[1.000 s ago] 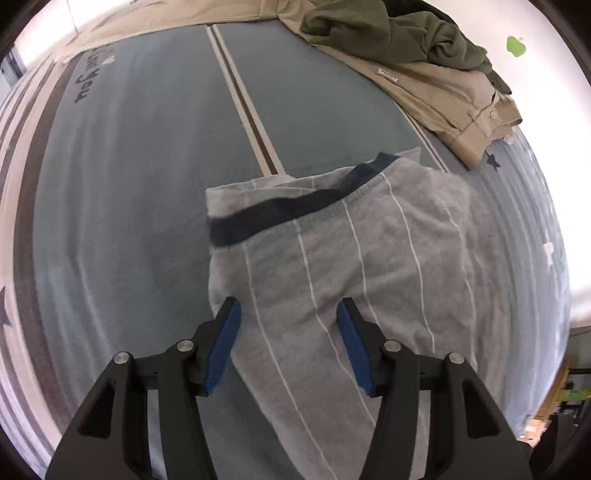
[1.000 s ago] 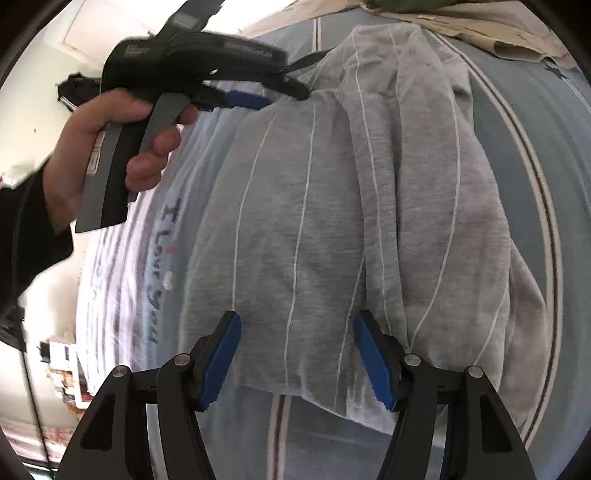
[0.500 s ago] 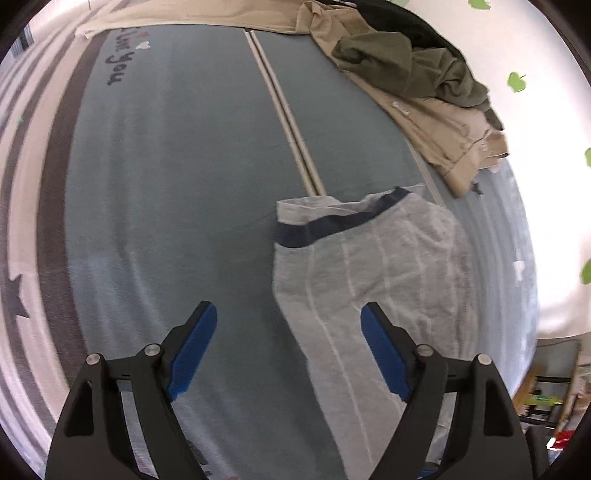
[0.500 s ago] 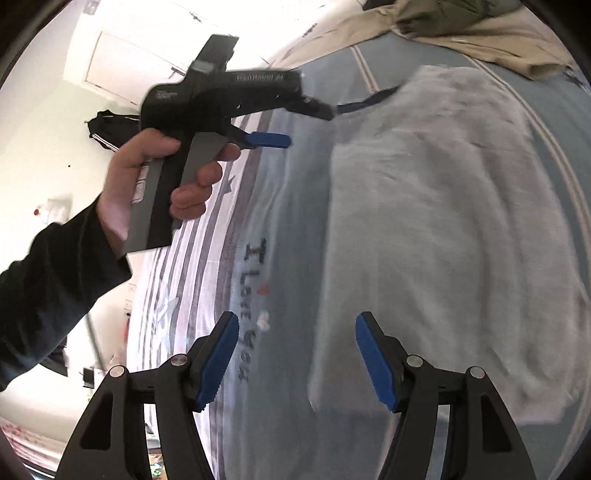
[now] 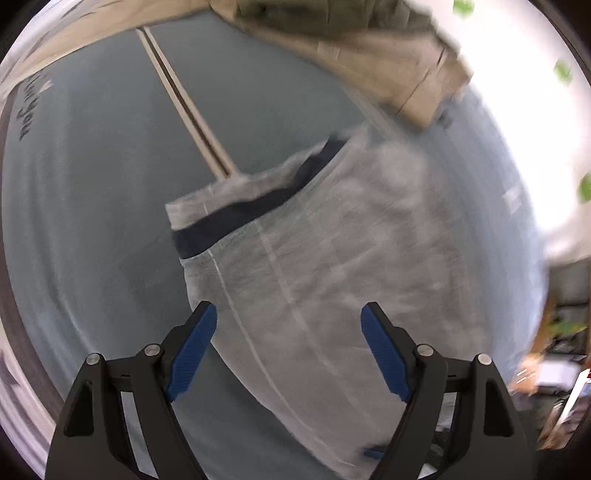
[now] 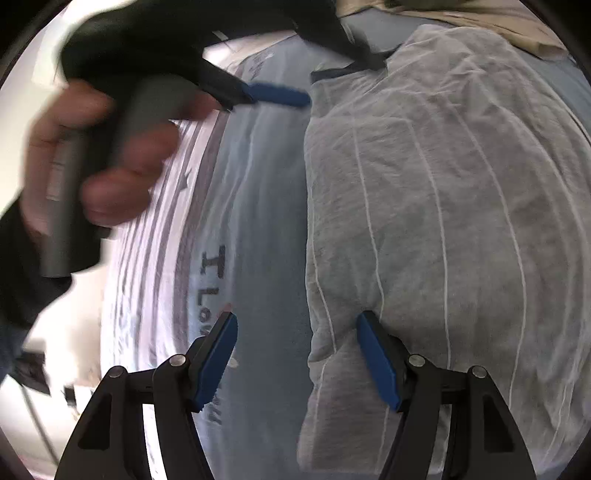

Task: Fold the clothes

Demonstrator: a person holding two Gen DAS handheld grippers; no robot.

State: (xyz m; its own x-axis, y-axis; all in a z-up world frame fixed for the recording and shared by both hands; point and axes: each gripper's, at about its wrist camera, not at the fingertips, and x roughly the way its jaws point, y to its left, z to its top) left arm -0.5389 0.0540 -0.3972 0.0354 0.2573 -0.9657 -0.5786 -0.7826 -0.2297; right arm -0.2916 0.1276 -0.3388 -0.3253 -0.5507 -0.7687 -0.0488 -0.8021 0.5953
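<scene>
A grey top with thin white stripes and a navy neckband [image 5: 351, 240] lies folded lengthwise on the bed. My left gripper [image 5: 288, 310] hovers open above its neckband end, fingers wide apart with cloth below them and nothing pinched. In the right wrist view the same top [image 6: 443, 184] fills the right half. My right gripper [image 6: 295, 317] is open at its left long edge, one pad over the bedspread and the other touching the cloth. The left gripper's blue pad [image 6: 280, 94] shows at the far end, held by a hand [image 6: 92, 155].
The bed has a blue-grey cover [image 5: 92, 221] with a brown double stripe [image 5: 184, 99] and dark lettering [image 6: 214, 266]. Beige clothes [image 5: 369, 55] and an olive garment [image 5: 314, 18] are piled at the far end. Room clutter [image 5: 554, 350] lies beyond the bed's right edge.
The left gripper's jaws widened, lifted off the top, then came back down near the neckband. The right gripper slid from the top's middle to its left edge. The top now lies flatter.
</scene>
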